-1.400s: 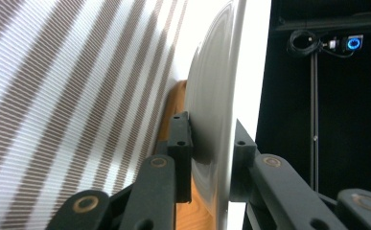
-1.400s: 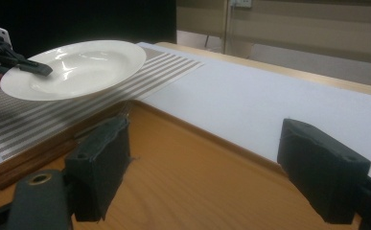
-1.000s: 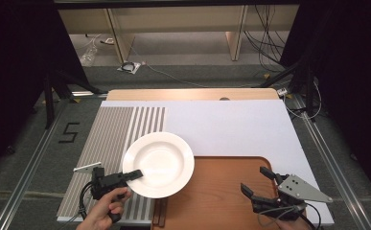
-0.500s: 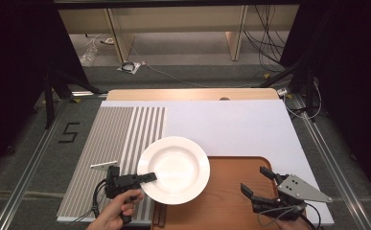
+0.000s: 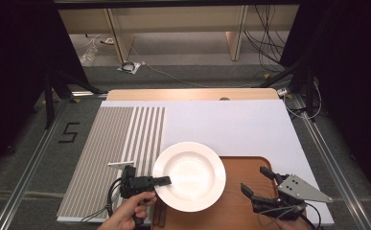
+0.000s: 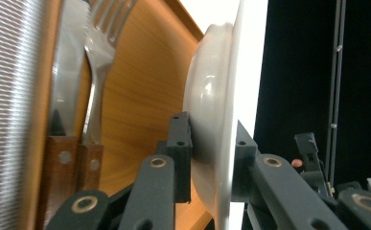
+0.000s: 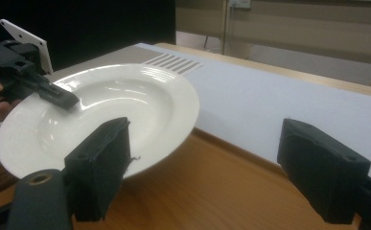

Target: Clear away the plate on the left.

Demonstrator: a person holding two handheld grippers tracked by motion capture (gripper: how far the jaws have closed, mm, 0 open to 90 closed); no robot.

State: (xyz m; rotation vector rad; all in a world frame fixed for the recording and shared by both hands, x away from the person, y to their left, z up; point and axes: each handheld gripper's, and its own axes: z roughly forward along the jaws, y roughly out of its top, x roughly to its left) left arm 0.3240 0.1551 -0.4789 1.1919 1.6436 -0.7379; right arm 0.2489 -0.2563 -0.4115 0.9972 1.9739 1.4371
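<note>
Knife [image 6: 65, 96] and fork [image 6: 99, 72] beside gripped plate [image 5: 189, 175]

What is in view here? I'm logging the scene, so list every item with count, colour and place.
plate: one, white, held by its left rim above the tray's left part
tray: one, brown wood, near right of the table
knife: one, steel blade, wooden handle, on the tray's left edge
fork: one, steel, wooden handle, beside the knife
mat: one, white with a grey striped left part, covering the table
left gripper: one, black, shut on the plate's rim
right gripper: one, black, jaws open, above the tray's right part
</note>
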